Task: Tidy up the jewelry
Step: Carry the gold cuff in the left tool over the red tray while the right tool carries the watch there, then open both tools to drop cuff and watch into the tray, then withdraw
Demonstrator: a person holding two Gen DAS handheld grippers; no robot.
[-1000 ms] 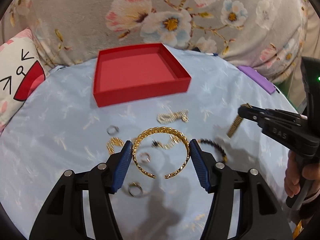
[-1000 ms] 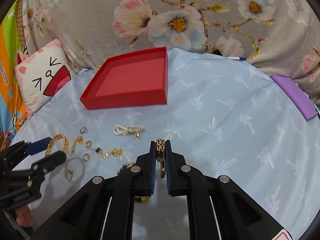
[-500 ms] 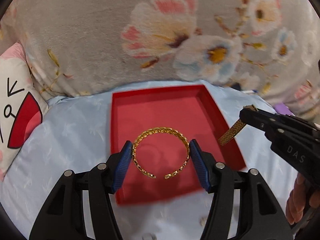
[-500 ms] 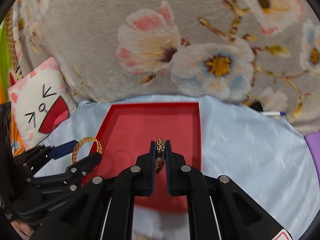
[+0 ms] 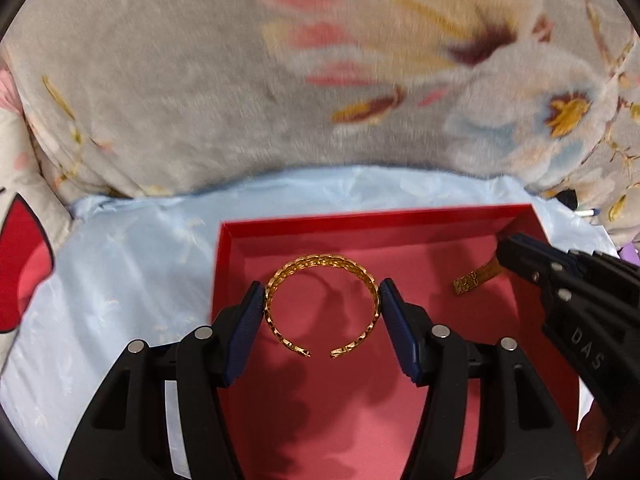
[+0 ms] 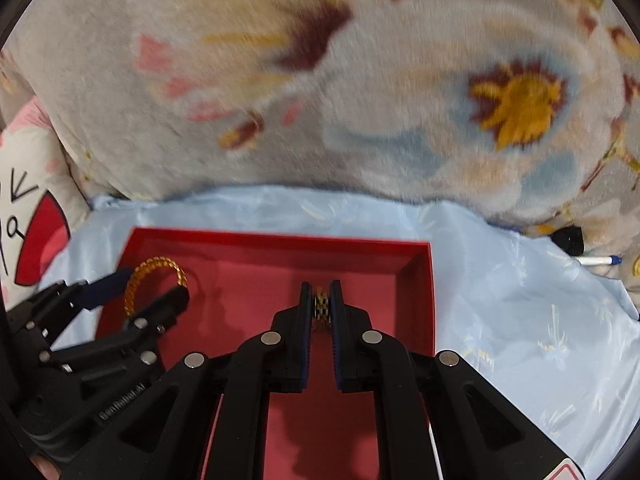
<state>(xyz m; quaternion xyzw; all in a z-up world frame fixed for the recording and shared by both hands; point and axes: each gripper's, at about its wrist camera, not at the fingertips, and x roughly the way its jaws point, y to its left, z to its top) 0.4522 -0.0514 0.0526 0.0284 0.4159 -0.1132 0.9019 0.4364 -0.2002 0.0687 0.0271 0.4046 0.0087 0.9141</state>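
My left gripper (image 5: 322, 300) is shut on a gold open cuff bracelet (image 5: 320, 264) and holds it over the floor of the red tray (image 5: 360, 220). My right gripper (image 6: 321, 304) is shut on a flat gold chain bracelet (image 6: 321, 309), also over the red tray (image 6: 280, 240), near its right side. In the left wrist view the chain bracelet (image 5: 474, 280) hangs from the right gripper (image 5: 504, 254) with its free end close above the tray floor. In the right wrist view the left gripper (image 6: 154, 282) holds the cuff (image 6: 154, 266) at the tray's left.
The tray sits on a light blue cloth (image 6: 520, 300). A grey floral blanket (image 5: 280, 80) rises right behind it. A cat-face cushion (image 6: 24, 220) is at the left. A pen (image 6: 598, 260) lies at the right by the blanket.
Both grippers carried their bracelets forward from the loose jewelry on the cloth to over the tray, and have come lower and further in since half a second ago.
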